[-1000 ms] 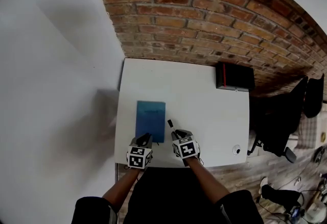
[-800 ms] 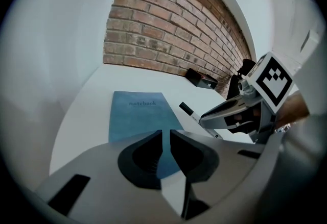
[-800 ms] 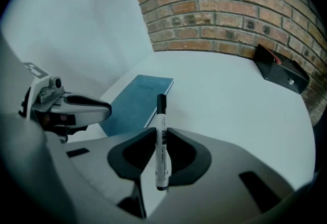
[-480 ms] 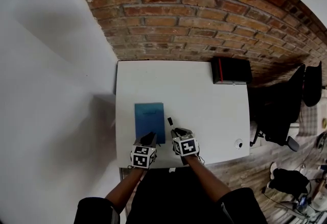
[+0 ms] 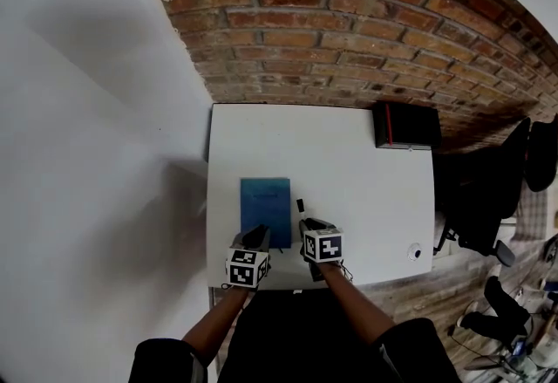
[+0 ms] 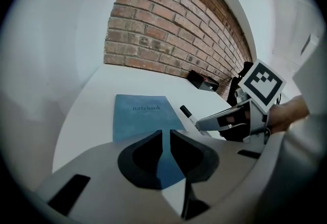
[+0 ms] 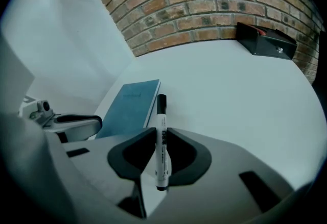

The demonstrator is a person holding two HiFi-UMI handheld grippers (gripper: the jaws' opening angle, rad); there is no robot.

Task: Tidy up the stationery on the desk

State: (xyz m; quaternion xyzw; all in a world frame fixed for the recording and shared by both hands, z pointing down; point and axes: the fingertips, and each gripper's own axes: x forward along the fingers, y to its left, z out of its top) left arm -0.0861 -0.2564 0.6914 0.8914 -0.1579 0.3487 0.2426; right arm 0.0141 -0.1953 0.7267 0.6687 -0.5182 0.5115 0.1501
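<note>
A blue notebook [image 5: 266, 202] [image 6: 143, 116] [image 7: 134, 103] lies flat on the white desk [image 5: 349, 172], near its front edge. My right gripper [image 5: 307, 225] [image 7: 161, 133] is shut on a white marker [image 5: 301, 206] [image 7: 161, 141]. The marker's black cap sticks out forward, just right of the notebook. My left gripper [image 5: 256, 237] [image 6: 166, 139] hangs over the notebook's near edge. Its jaws are closed to a thin slit with nothing between them, and the blue cover shows through the slit. From the left gripper view, the marker [image 6: 186, 113] and the right gripper [image 6: 217, 121] appear beside the notebook.
A black box with a red stripe [image 5: 406, 126] [image 7: 265, 40] sits at the desk's back right corner against the brick wall. A small round object [image 5: 416, 253] lies near the front right corner. A dark chair [image 5: 479, 215] stands right of the desk.
My right gripper has rolled about its own axis with the marker still in it. Both hands stay near the front edge. The head view has shifted slightly.
</note>
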